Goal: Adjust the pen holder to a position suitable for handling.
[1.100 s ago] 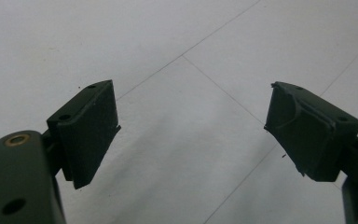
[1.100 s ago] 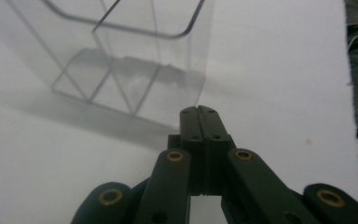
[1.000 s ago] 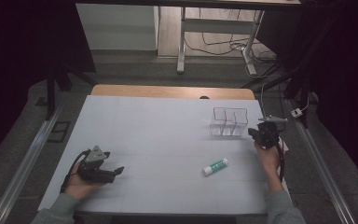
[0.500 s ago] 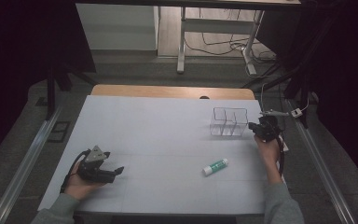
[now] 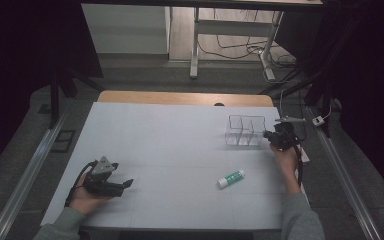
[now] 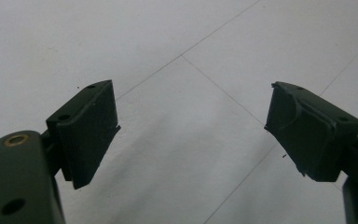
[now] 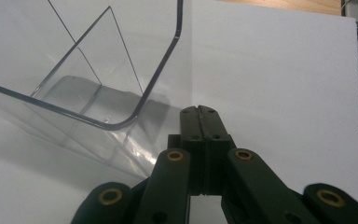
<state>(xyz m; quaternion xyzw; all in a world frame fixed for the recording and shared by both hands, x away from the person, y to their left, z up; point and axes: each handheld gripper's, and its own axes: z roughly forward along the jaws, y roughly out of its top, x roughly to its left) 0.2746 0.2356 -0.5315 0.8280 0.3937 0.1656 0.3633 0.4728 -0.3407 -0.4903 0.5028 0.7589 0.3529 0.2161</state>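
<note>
Nowhere legible: green-and-white tube (image 5: pixel 230 178) lies near clear organizer (image 5: pixel 245 130).

A lab or test workspace, set up for recording rather than living; the white table (image 5: pixel 180 150) is a bare sheet marked with thin grid lines, laid over a wooden top (image 5: pixel 185 98); dark curtains (image 5: pixel 25 60) close in both sides; cables (image 5: pixel 240 47) trail loose over the floor behind, near a metal desk leg (image 5: pixel 195 42); rails (image 5: pixel 22 180) run along the floor beside the table.
</note>
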